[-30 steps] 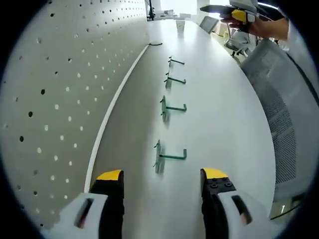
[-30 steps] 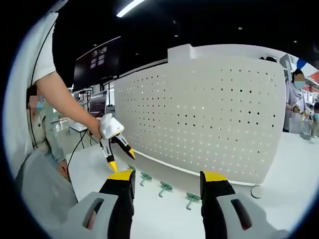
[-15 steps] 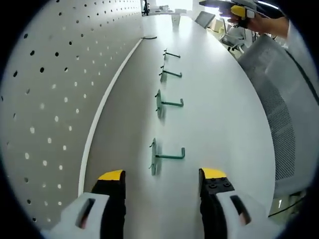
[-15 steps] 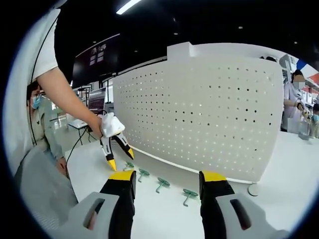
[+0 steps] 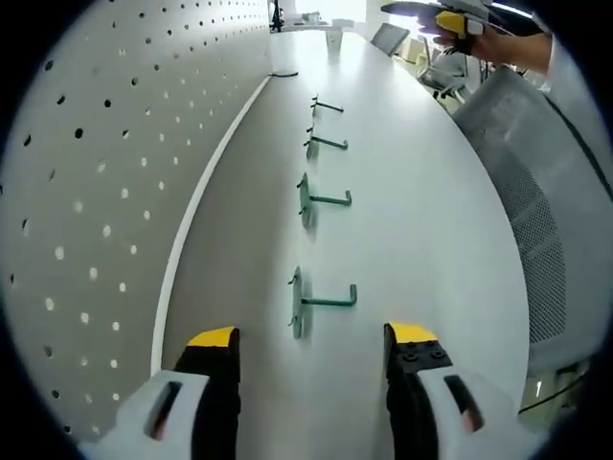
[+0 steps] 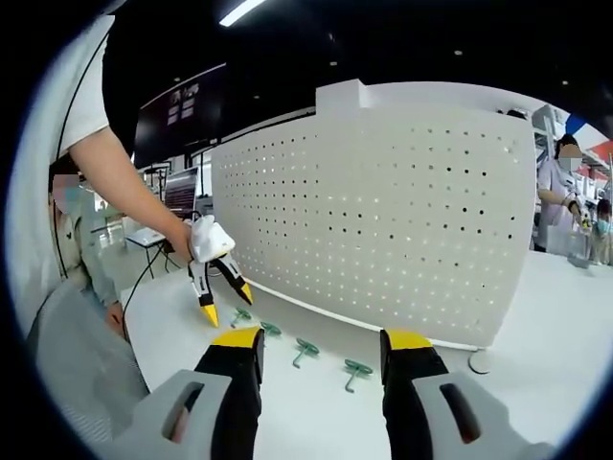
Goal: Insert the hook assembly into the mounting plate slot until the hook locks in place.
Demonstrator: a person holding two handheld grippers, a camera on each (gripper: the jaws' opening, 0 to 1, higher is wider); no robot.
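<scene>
The left gripper (image 5: 311, 340) has its jaws spread apart with nothing between them. The nearest hook (image 5: 311, 302) lies on the white table (image 5: 431, 220) just ahead of the yellow jaw tips, roughly centred on the gap and not touching either jaw. Its flat base plate stands on edge, and its green arm points away from the pegboard (image 5: 105, 172).

In the left gripper view, four green hooks lie in a row running away from the camera: second hook (image 5: 316, 201), third hook (image 5: 321, 146), fourth hook (image 5: 326, 105). All are well apart from one another and parallel to the pegboard's lower edge. The pegboard stands upright along the left of this view. No hook is seated in a pegboard hole. A grey mesh chair back (image 5: 541, 211) borders the table on the right. A dark cable (image 5: 284, 73) lies at the far end of the board.

The right gripper (image 6: 311, 343) is likewise open and empty. The right gripper view shows the pegboard face-on (image 6: 383, 220), with hooks (image 6: 356, 370) on the table before it. The left gripper (image 6: 222, 302) appears here from the left, held in a hand above the table, jaws spread, near the end of the row. A second person (image 6: 556, 196) stands at the far right. A small round disc (image 6: 477, 361) lies at the board's corner.
</scene>
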